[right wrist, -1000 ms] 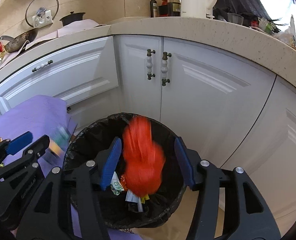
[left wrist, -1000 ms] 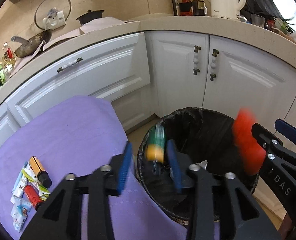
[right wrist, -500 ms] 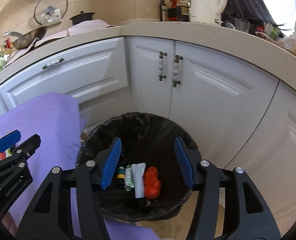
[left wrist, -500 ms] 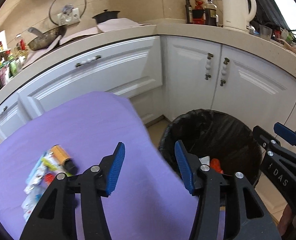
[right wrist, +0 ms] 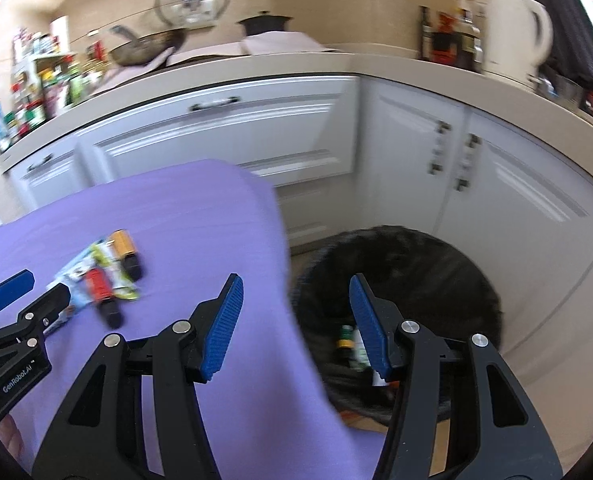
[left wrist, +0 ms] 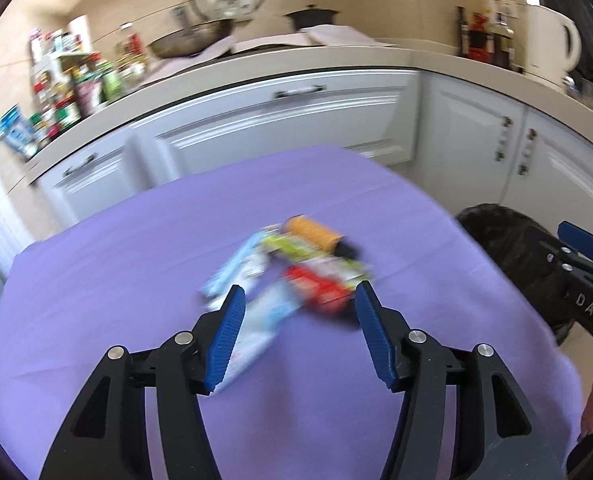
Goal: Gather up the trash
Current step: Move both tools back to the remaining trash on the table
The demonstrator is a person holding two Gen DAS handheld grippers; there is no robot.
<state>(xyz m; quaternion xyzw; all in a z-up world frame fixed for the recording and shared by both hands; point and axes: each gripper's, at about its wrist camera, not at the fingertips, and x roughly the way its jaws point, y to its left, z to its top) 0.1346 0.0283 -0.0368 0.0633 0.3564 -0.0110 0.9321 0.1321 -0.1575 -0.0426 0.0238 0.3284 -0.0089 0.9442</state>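
A small heap of trash lies on the purple tablecloth (left wrist: 136, 248): an orange tube with a black cap (left wrist: 314, 234), a red tube (left wrist: 320, 286), a green wrapper (left wrist: 292, 246) and pale blue packets (left wrist: 236, 266). My left gripper (left wrist: 296, 336) is open and empty, just in front of the heap. The heap also shows in the right wrist view (right wrist: 104, 280). My right gripper (right wrist: 294, 322) is open and empty, over the table's right edge beside the black-lined bin (right wrist: 436, 264), which holds dropped trash (right wrist: 348, 340).
White kitchen cabinets (right wrist: 224, 128) and a beige counter (left wrist: 336, 60) stand behind the table. A kettle (right wrist: 514, 46), bottles, a pan (left wrist: 192, 42) and a spice rack (left wrist: 68, 88) sit on the counter. The bin stands on the floor to the table's right.
Both grippers let their items fall into the bin, then swung left. The left one now points at the heap on the cloth; the right one sits at the table's edge.
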